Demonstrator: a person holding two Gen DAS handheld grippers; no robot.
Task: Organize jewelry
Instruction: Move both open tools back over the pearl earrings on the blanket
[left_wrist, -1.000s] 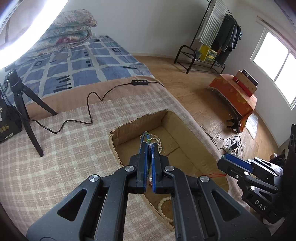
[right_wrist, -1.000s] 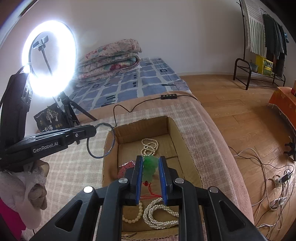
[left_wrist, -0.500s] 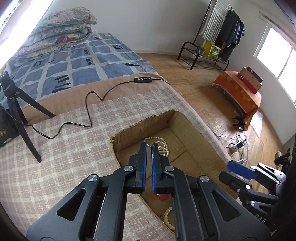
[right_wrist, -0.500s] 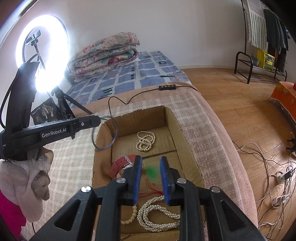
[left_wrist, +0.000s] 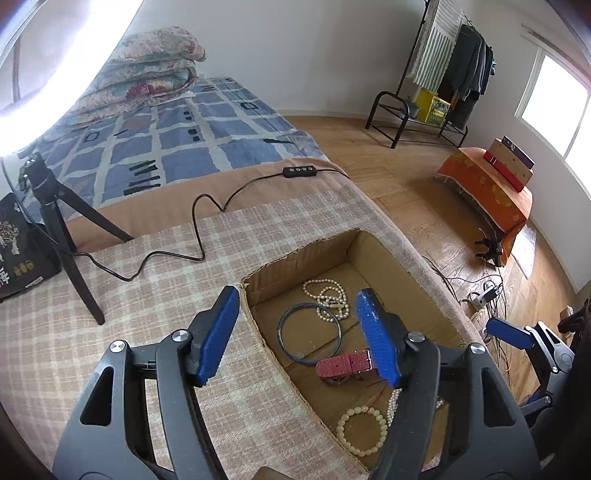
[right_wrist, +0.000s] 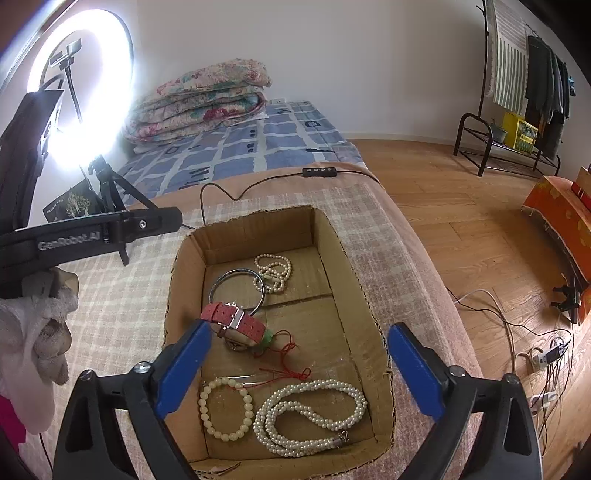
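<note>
Bedroom with wood floor, white walls and a bed under a blue patterned cover; a checked blanket (left_wrist: 140, 295) carries an open cardboard box (left_wrist: 402, 280).

Left wrist view: the left tongs (left_wrist: 295, 332) hang over the box's near-left wall, their blue pads spread and opening, nothing between them. On the box floor lie a thin dark hoop bangle (left_wrist: 309, 331), a small pearl strand (left_wrist: 328, 295) touching its far side, a red watch strap (left_wrist: 343, 365) just nearer, and a cream bead bracelet (left_wrist: 362, 430) at the near end. A black tripod (left_wrist: 66, 236) stands on the blanket to the left, with a cable (left_wrist: 199, 236) running past it. The other tool shows at the right edge.

Right wrist view: the right tongs (right_wrist: 299, 373) stand very wide and opening over the near half of the box (right_wrist: 365, 295), gripping nothing. Beneath them lie the red watch strap (right_wrist: 236, 319), a green pendant on red cord (right_wrist: 267, 336) touching it, the cream bead bracelet (right_wrist: 225, 410) and a long multi-strand pearl necklace (right_wrist: 314, 413) beside it. The hoop bangle (right_wrist: 236, 284) and small pearl strand (right_wrist: 273, 273) lie in the far half. A lit ring light (right_wrist: 92, 92) stands at far left.
</note>
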